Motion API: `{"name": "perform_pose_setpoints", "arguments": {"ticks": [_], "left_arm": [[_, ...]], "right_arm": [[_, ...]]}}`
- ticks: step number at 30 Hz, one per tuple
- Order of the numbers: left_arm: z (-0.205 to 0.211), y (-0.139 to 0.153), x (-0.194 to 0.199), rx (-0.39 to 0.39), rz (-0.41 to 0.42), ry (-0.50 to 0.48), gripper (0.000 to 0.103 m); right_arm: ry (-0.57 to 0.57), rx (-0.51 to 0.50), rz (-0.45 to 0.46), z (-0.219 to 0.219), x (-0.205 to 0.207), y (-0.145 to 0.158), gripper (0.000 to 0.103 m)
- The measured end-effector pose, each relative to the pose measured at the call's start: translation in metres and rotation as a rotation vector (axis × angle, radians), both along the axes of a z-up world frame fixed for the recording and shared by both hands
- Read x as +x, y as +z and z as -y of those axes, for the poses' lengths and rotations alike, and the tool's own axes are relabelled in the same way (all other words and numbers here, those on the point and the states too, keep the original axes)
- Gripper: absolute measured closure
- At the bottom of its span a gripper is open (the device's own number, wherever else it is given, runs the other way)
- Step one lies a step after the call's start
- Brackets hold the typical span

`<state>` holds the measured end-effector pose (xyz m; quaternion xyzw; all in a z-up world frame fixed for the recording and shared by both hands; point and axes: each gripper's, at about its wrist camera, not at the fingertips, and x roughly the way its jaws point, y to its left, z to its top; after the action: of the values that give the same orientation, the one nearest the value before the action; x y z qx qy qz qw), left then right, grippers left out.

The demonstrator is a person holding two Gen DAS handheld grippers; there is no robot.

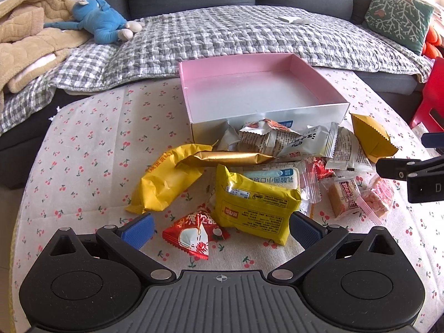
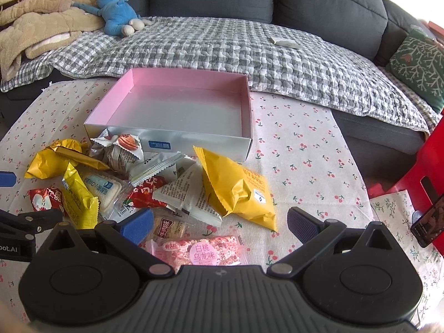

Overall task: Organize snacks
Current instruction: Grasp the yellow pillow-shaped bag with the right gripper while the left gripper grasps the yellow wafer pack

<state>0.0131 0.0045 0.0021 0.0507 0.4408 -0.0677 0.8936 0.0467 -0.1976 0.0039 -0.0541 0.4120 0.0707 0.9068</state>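
Note:
An empty box (image 1: 258, 88) (image 2: 177, 111), pink inside and silver outside, stands on the cherry-print tablecloth (image 1: 91, 149). A pile of wrapped snacks lies in front of it. My left gripper (image 1: 222, 229) is open just above the table, a red triangular packet (image 1: 195, 234) and a yellow packet (image 1: 255, 208) between its fingers. My right gripper (image 2: 220, 226) is open too, over a pink peach-oolong bar (image 2: 202, 251), with an orange-yellow pouch (image 2: 238, 191) ahead of it. Each gripper shows at the edge of the other's view.
Behind the table is a grey sofa with a checked quilt (image 2: 222, 47), a blue plush toy (image 1: 102, 25), a beige blanket (image 1: 27, 36) and a green cushion (image 1: 399, 16). A red stool (image 2: 424, 166) and a phone (image 2: 428, 222) are at the right.

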Motion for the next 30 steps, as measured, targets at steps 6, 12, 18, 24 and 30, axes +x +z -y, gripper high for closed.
{"name": "perform_pose_setpoints", "arguments": {"ticks": [6,12,18,24,30], "left_arm": [[-0.006,-0.001,0.019,-0.119,-0.043,-0.061,0.000],[0.009,-0.011,0.028,-0.144,-0.069,-0.149,0.001],[0.015,-0.020,0.036,-0.135,-0.071,-0.180,0.003],[0.010,-0.036,0.048,-0.127,-0.097,-0.143,0.014],[0.011,-0.037,0.047,-0.126,-0.082,-0.133,0.022]], "right_arm": [[0.044,0.078,-0.068,0.012,0.020,0.003,0.000],[0.070,0.126,-0.148,0.020,0.042,-0.004,0.001],[0.064,0.142,-0.193,0.025,0.055,-0.015,0.004],[0.018,0.176,-0.228,0.033,0.069,-0.024,0.012],[0.012,0.234,-0.211,0.038,0.069,-0.024,0.022]]}}
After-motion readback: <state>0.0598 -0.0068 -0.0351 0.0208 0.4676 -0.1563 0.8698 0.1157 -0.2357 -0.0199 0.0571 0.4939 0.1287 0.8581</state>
